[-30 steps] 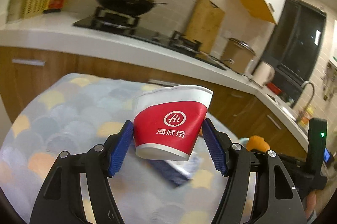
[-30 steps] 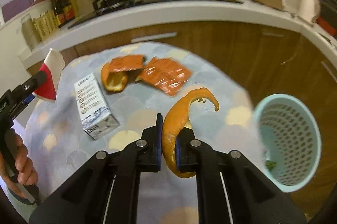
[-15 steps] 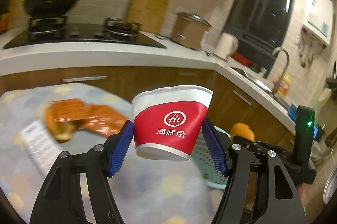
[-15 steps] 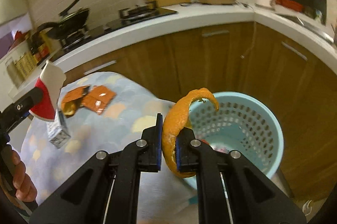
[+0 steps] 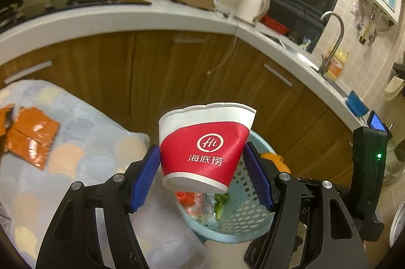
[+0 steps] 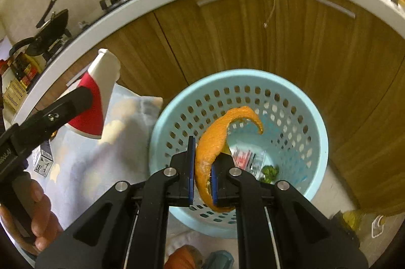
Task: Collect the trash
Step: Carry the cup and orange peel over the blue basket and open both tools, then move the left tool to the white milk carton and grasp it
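Here, left fingers [image 5: 149,175] clamp the paper cup [image 5: 206,150]; right fingers [image 6: 191,167] pinch orange peel [image 6: 217,142] over the basket [image 6: 314,122].

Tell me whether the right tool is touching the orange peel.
Touching. The right wrist view shows the right tool with its blue pads pressed on either side of the orange peel, above the blue basket.

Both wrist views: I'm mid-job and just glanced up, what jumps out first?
The red and white cup fills the middle of the left view, gripped between the left claw's blue pads above the table edge and bin. In the right view, the right claw is pinched on a curl of orange peel hanging right over the pale blue bin, which already holds some scraps.
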`<state>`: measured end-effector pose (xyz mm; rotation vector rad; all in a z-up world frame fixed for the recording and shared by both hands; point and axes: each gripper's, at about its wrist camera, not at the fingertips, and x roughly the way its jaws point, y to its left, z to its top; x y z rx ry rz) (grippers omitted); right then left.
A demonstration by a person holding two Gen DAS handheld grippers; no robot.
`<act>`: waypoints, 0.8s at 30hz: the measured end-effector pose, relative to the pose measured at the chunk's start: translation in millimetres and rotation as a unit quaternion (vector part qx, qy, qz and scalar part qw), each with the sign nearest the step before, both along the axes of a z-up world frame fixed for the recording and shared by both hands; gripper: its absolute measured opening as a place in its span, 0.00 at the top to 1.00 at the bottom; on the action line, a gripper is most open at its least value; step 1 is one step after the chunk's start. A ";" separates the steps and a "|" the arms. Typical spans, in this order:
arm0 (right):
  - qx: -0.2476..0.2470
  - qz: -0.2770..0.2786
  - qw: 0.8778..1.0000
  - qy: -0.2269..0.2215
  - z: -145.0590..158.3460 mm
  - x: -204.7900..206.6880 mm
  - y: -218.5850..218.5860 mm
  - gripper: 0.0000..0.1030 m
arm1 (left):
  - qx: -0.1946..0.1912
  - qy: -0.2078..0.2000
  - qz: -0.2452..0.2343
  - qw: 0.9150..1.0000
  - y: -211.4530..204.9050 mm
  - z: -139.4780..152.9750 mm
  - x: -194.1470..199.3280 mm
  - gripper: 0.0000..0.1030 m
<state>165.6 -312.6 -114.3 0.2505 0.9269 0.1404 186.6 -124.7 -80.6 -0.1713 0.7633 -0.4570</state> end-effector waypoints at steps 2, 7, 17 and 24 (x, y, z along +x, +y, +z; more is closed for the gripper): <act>0.007 -0.001 1.000 0.017 -8.1 3.0 -5.1 0.90 | 0.010 0.013 -0.005 1.000 -6.4 -7.9 5.7 0.32; 0.010 -0.018 0.999 0.041 -23.4 2.6 -15.2 0.69 | 0.021 0.025 -0.010 0.999 -5.9 -19.1 7.0 0.27; 0.004 -0.024 0.999 0.026 -7.4 -2.1 -14.1 0.50 | 0.008 0.003 0.026 1.000 32.2 -0.7 -7.4 0.25; 0.010 0.006 1.000 -0.024 17.8 -9.9 23.0 0.50 | 0.025 -0.031 0.099 0.994 76.3 20.3 -38.6 0.25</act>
